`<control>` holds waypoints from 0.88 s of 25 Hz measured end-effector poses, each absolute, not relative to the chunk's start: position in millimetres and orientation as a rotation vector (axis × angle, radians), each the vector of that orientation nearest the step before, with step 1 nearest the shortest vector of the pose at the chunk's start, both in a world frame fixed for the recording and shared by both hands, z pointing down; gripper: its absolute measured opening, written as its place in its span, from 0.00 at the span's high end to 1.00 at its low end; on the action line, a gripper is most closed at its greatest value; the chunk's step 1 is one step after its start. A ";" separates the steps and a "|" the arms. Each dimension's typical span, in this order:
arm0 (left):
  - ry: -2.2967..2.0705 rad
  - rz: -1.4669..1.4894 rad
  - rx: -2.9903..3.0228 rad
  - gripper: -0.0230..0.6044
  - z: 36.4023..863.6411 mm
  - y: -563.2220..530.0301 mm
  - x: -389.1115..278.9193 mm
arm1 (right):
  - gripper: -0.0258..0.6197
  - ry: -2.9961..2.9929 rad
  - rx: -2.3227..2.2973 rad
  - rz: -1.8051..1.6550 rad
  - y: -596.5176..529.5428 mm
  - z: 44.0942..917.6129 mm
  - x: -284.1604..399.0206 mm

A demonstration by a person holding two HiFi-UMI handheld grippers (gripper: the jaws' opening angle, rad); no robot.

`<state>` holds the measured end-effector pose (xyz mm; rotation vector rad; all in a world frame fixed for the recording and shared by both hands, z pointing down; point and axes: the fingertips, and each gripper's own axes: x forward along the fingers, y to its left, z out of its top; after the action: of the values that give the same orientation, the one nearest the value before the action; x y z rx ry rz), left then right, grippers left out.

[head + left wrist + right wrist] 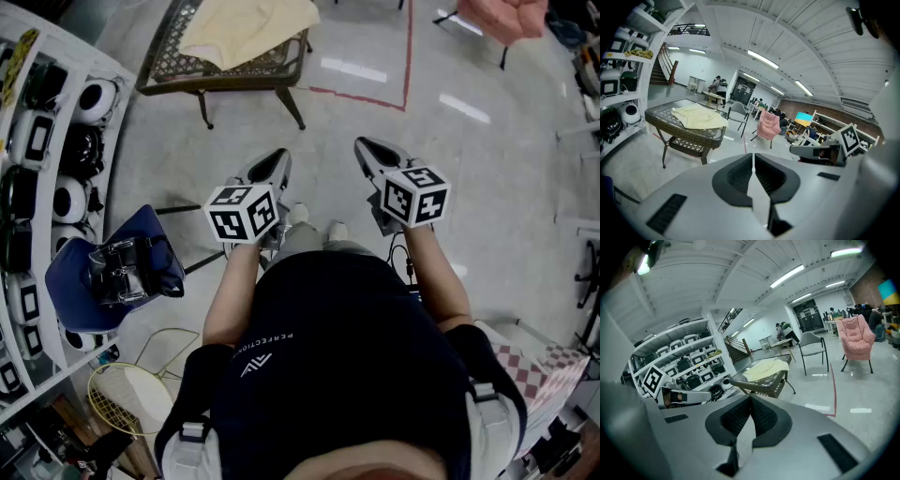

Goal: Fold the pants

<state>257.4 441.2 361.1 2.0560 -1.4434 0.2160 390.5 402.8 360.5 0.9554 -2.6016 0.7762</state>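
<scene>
Both jaw pairs read fully closed, nothing between them: left gripper (274,161) and right gripper (367,150), held side by side in mid-air. I see the pale yellow fabric pants (248,28) spread on the dark wicker glass-topped table (225,82), well apart from both.

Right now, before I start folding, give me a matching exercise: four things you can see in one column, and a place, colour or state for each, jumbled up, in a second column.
Column one
1. pants
2. armchair
3. blue chair
4. left gripper

Column two
A. shut, with nothing between its jaws
B. pink
C. lying on the wicker table
D. carrying a black device, beside the shelves

Pairs: 1-C, 2-B, 3-D, 4-A
</scene>
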 end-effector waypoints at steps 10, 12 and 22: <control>-1.438 0.215 2.077 0.92 368.4 434.7 277.1 | 0.91 -2.620 0.925 0.842 399.6 367.6 404.6; -1.441 0.217 2.081 0.92 369.4 434.1 280.6 | 0.91 -2.620 0.919 0.846 398.8 369.7 408.1; -1.446 0.238 2.058 0.92 380.6 421.9 271.0 | 0.91 -2.587 0.900 0.892 380.5 388.1 403.5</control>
<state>271.0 421.9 380.6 2.0579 -1.4459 0.2385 403.5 380.5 388.1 0.9002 -2.5865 0.8916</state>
